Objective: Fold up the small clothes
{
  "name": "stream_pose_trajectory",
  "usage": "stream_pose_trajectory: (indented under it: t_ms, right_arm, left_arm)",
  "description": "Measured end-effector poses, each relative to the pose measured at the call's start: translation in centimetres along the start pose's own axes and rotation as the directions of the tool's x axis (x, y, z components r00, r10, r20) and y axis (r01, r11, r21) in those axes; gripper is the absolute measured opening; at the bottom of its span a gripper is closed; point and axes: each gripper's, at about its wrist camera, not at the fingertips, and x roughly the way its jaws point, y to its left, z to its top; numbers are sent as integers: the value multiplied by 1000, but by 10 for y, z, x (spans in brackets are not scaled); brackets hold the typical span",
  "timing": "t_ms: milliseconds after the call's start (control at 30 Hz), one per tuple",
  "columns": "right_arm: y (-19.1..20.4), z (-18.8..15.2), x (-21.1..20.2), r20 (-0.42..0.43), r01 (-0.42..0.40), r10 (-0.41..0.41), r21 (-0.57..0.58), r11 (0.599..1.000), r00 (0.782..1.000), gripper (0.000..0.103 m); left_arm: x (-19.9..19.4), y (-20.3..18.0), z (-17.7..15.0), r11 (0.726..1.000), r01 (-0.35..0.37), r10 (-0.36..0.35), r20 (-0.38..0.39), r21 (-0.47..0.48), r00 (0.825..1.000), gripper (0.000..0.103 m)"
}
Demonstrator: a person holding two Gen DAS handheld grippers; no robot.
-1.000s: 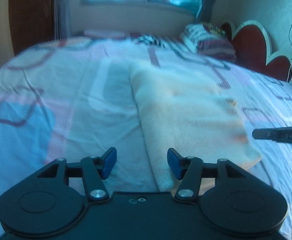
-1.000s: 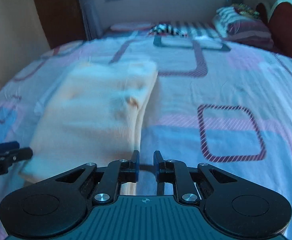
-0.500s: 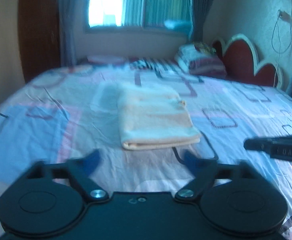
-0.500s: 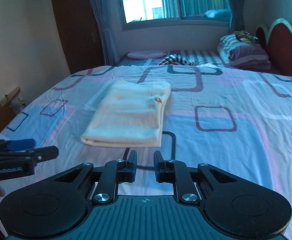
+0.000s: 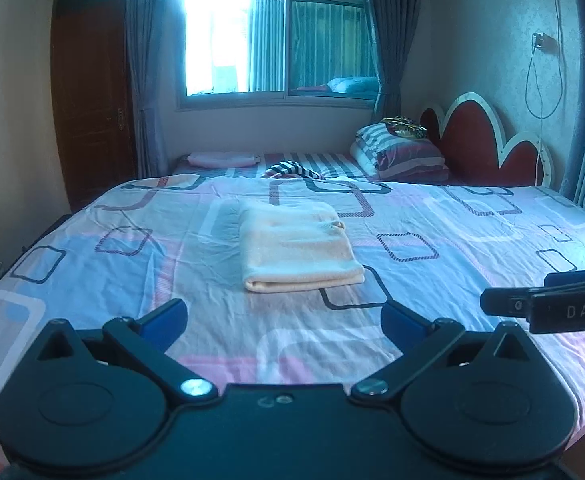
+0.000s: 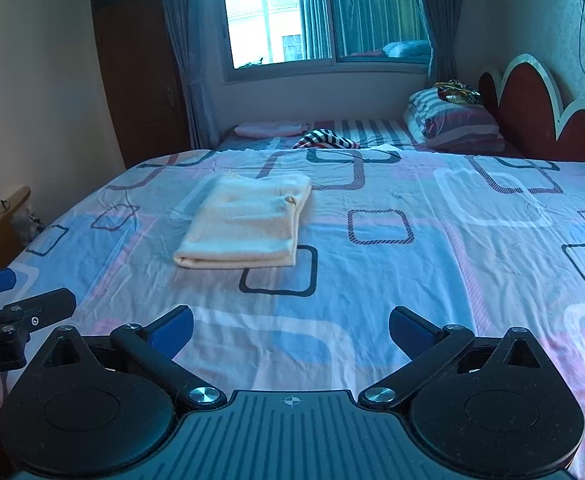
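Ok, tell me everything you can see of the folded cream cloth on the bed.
The cream cloth looks like soft, fleecy fabric, folded into a neat flat rectangle of several layers, the rounded fold facing the cameras. A small tab or tag sticks up near its far right corner. It lies flat on the patterned bedsheet, near the middle of the bed, overlapping a dark printed square. Nothing else touches it.

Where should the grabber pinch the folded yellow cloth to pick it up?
Probably the rounded folded edge of the folded cloth nearest the camera, approached from the near side, low over the bedsheet. There the layers join in one fold, so one pinch should catch them together.
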Motion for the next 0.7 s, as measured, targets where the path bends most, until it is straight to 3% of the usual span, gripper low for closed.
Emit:
stream_pose_trajectory:
  t_ms: [700]
  right_arm:
    - [0,0,-43,76,-17,20,-29,999,997,103]
  left_arm:
    - [-32,-14,-2,1000,19,-18,45,-20,999,102]
